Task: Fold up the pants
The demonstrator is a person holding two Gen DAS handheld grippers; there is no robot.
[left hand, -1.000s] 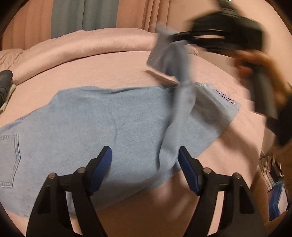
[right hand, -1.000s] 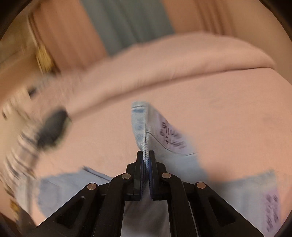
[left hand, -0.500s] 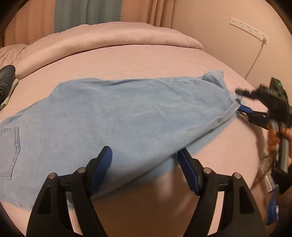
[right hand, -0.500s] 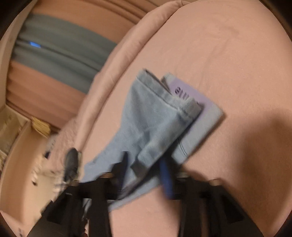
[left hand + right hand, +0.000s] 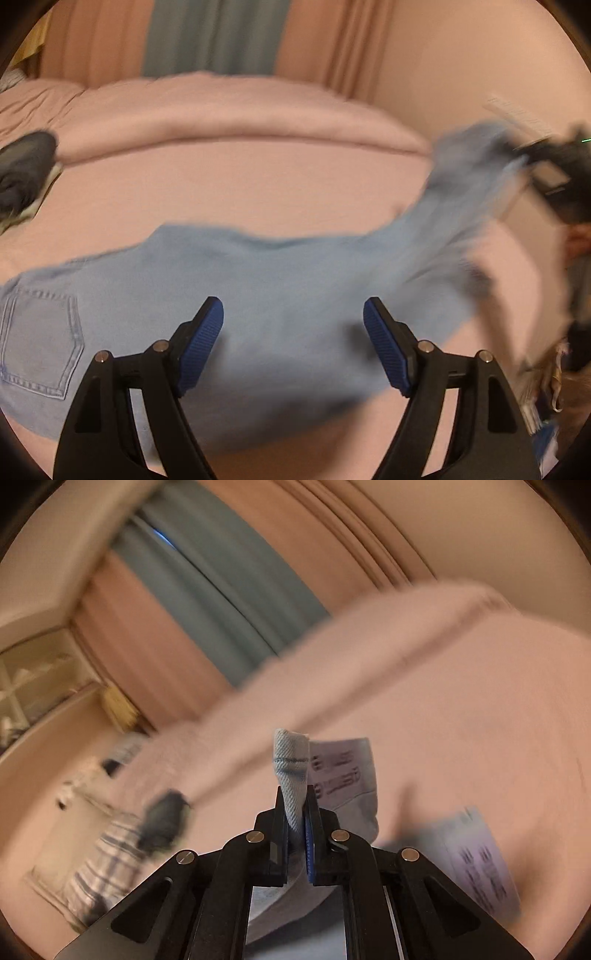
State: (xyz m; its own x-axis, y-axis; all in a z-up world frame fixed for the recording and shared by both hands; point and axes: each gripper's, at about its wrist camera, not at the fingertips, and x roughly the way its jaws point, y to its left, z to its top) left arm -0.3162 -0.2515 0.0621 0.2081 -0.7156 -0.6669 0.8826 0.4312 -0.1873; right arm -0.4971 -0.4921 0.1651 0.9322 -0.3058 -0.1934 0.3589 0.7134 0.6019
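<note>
Right hand-held gripper (image 5: 295,808) clamped on pants (image 5: 291,775) hem; left hand-held gripper (image 5: 293,314) opening, empty, over pants

The left wrist camera sits just behind the left gripper (image 5: 293,332), low and close over the near edge of the bed (image 5: 258,192), looking down and across the light-blue pants (image 5: 280,280) toward the far curtain (image 5: 210,37). The right wrist camera rides behind the right gripper (image 5: 295,812), tilted and nearly level, close to the pants leg end (image 5: 291,771) it shows. Both views share the bed, the curtain, the pants and a dark object (image 5: 26,170) at the far left.
</note>
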